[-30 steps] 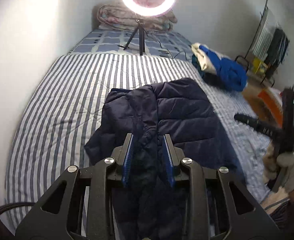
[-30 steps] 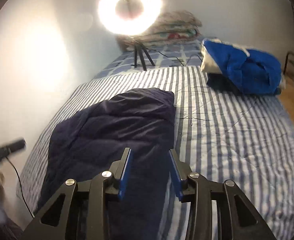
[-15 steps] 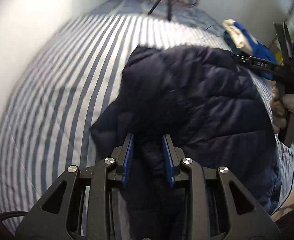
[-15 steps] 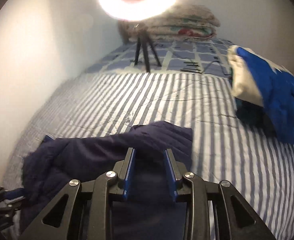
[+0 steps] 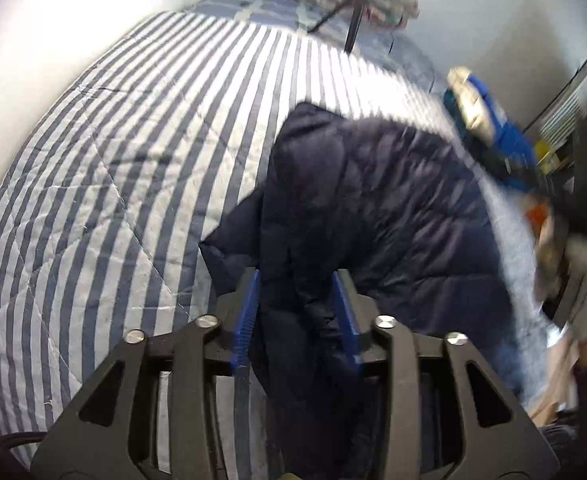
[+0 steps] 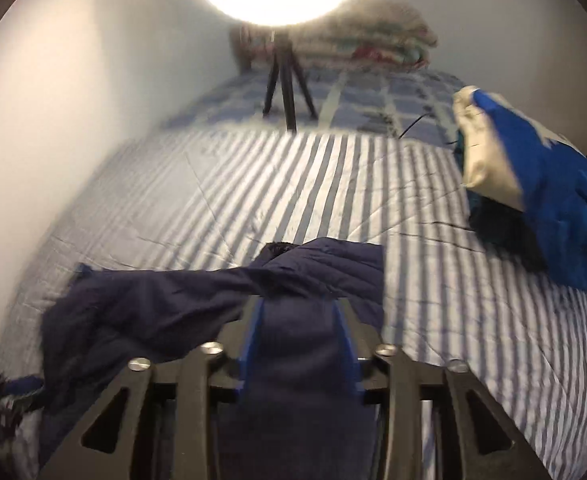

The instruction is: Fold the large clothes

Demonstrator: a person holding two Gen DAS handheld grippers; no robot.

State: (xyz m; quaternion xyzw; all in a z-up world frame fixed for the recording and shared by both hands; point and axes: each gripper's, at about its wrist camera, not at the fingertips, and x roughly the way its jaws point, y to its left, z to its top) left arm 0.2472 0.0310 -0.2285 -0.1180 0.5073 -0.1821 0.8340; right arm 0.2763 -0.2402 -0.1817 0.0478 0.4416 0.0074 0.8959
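A dark navy quilted jacket [image 5: 393, 208] lies on the striped bedspread [image 5: 133, 140]. My left gripper [image 5: 297, 284] is shut on the jacket's near edge; navy fabric fills the gap between its blue pads. In the right wrist view the jacket [image 6: 173, 304] is bunched and stretched across the bed, and my right gripper [image 6: 299, 308] is shut on its other near edge, with cloth packed between the fingers. The right gripper also shows blurred at the far right of the left wrist view [image 5: 585, 184].
A ring light on a black tripod [image 6: 285, 80] stands at the bed's far end before folded quilts [image 6: 373, 44]. A blue and cream garment pile [image 6: 533, 200] lies at the right. A white wall runs along the left.
Both grippers have closed on the jacket's near edge and moved forward over the bed, carrying that edge towards the far end. The jacket is now bunched up.
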